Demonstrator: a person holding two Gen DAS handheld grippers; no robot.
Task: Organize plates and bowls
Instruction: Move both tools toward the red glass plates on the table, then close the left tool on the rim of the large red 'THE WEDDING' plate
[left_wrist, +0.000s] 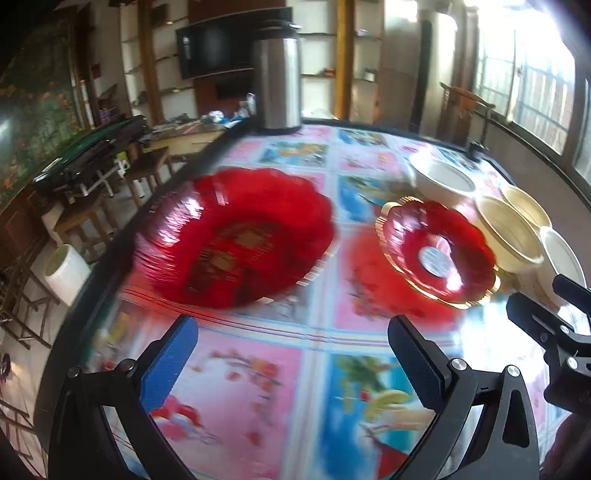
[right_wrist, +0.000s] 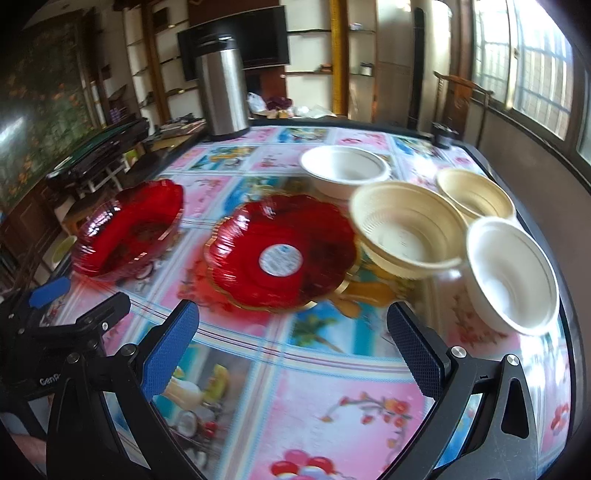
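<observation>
Tongs of both our hands, left gripper (left_wrist: 291, 363) and right gripper (right_wrist: 291, 349), are spread and hold nothing above the table (right_wrist: 332, 413), and we judge the small red scalloped glass plate (right_wrist: 282, 253), mid-table, lies straight ahead of the right one, nearer.

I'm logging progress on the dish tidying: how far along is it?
Nothing looks sorted yet. Two red plates lie apart on the table, and four bowls stand separately, none stacked. Nothing is in hand: the left gripper and right gripper are open and empty. All the grouping is left.
</observation>
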